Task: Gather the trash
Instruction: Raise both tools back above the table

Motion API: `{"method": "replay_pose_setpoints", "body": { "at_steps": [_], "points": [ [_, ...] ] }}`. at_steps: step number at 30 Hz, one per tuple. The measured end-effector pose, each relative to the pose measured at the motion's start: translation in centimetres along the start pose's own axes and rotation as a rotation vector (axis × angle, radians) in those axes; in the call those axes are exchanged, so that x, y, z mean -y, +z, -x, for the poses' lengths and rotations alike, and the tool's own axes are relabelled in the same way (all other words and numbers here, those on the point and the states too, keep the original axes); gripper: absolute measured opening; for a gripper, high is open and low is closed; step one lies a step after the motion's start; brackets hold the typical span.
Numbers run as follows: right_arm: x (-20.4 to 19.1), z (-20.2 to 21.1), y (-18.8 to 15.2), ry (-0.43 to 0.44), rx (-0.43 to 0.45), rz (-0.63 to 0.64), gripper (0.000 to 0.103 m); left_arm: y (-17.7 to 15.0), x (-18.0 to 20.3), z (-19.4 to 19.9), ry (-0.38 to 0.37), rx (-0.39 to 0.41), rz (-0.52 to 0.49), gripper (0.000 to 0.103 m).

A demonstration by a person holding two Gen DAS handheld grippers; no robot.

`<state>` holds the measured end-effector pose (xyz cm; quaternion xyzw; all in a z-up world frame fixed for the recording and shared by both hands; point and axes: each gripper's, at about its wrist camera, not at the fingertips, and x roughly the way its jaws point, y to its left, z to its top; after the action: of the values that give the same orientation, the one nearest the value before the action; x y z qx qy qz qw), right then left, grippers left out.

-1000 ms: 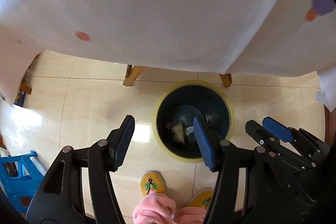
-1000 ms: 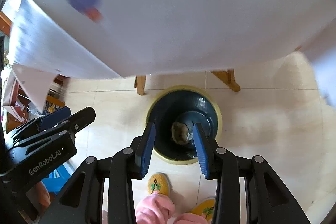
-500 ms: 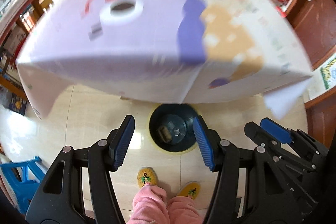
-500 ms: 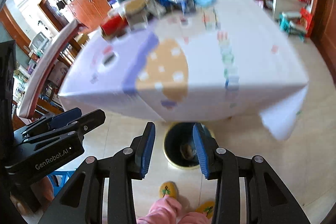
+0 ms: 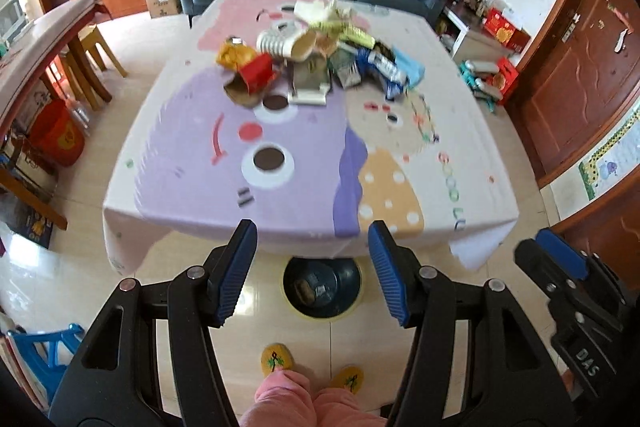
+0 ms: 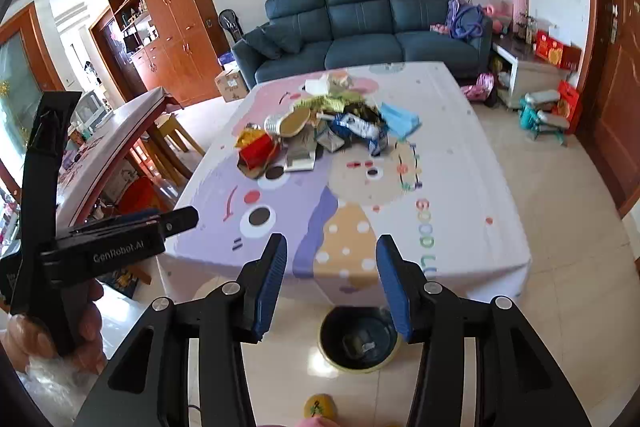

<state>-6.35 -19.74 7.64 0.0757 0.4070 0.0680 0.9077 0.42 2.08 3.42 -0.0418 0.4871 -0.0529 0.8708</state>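
Looking barely started: a couple of scraps sit in the bin [image 5: 322,286] on the floor, while the trash pile [image 5: 316,57] waits mid-table. Left gripper [image 5: 313,277] gapes empty; right gripper [image 6: 331,285] just widened, nothing between.

Both wrist views high, angled down over table [image 5: 472,131], sharing trash pile [image 5: 320,59], bin [image 6: 360,341], sofa [image 6: 368,23]
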Motion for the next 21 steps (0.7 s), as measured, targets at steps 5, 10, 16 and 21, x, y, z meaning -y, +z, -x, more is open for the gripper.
{"method": "replay_pose_setpoints", "body": {
  "at_steps": [5,10,16,21],
  "points": [
    [-1.6,0.7,2.6,-0.023,0.056,0.021,0.047,3.0,-1.7,1.8,-0.016,0.043,-0.022,0.055],
    [-3.0,-0.3,5.4,-0.049,0.099,0.039,0.047,6.0,-3.4,2.7,-0.038,0.087,-0.035,0.055],
    [-3.2,-4.5,8.2,-0.053,0.056,0.073,0.047,10.0,-6.1,1.9,-0.043,0.110,-0.045,0.055],
    [-1.9,-9.7,10.0,-0.039,-0.008,0.119,0.047,12.5,-7.7,-0.3,-0.021,0.103,-0.040,0.055]
  ]
}}
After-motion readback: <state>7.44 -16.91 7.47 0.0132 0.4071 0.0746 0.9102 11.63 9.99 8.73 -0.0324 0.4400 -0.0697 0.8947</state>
